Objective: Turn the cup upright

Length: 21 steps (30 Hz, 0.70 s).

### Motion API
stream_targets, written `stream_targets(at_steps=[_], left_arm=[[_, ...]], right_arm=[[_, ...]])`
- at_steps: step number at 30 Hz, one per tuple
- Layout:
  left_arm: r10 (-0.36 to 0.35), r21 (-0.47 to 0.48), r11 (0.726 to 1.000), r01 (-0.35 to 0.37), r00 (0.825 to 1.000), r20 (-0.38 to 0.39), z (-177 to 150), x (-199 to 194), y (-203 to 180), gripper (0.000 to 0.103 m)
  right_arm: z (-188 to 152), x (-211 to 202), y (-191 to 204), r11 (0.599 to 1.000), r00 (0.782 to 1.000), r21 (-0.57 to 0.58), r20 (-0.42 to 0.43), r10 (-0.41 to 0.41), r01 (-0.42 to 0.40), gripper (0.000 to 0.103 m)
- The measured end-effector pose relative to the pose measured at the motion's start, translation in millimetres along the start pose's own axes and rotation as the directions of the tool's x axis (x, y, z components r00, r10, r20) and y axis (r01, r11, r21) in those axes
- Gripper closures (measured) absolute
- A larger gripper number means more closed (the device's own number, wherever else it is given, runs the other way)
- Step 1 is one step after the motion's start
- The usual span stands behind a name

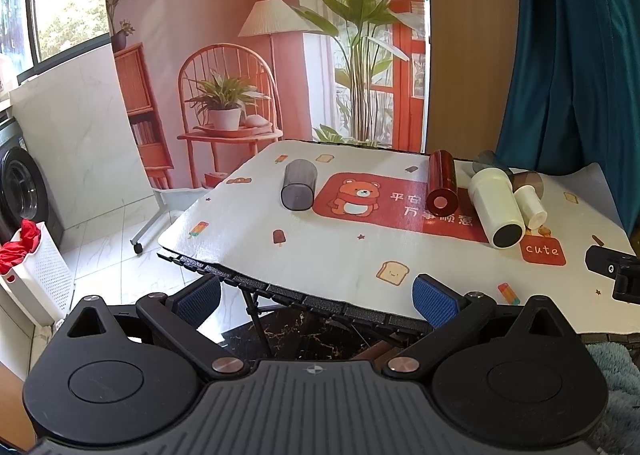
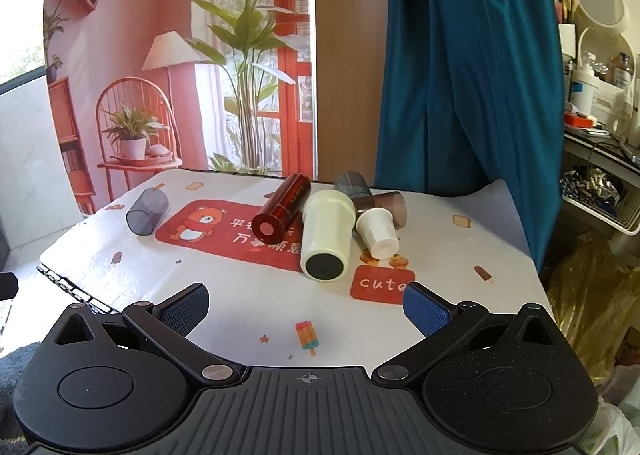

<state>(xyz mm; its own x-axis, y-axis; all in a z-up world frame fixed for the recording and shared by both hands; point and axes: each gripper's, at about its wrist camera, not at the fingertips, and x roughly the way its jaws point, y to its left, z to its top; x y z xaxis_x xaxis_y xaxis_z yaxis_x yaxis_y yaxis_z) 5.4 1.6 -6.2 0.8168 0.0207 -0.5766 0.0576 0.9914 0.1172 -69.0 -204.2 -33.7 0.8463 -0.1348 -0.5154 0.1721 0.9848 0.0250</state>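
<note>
Only left wrist shows laundry basket [image 1: 38,275]; right wrist, cluttered shelves [image 2: 596,127].

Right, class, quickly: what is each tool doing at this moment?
Left tool: open, holding nothing.
Right tool: open, holding nothing.

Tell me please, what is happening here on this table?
Nothing is being handled yet. A person holds two tongs, left and right, both open and empty, at the near edge of the table. Several cups lie on their sides: a grey cup alone, and a red cup, large cream cup and small cream cup clustered together. None stands upright.
</note>
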Motion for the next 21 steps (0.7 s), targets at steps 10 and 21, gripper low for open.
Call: stream_targets(at_steps=[10, 21], left_arm=[[0.000, 0.000, 1.000, 0.000, 1.000, 0.000, -0.6, 0.0, 0.1, 0.000], [-0.001, -0.002, 1.000, 0.001, 1.000, -0.002, -2.1, -0.2, 0.4, 0.000]], right_arm=[[0.1, -0.5, 0.6, 1.000, 1.000, 0.000, -0.002, 0.001, -0.001, 0.000], [-0.4, -0.2, 1.2, 1.000, 1.000, 0.002, -0.005, 0.001, -0.001, 0.000]])
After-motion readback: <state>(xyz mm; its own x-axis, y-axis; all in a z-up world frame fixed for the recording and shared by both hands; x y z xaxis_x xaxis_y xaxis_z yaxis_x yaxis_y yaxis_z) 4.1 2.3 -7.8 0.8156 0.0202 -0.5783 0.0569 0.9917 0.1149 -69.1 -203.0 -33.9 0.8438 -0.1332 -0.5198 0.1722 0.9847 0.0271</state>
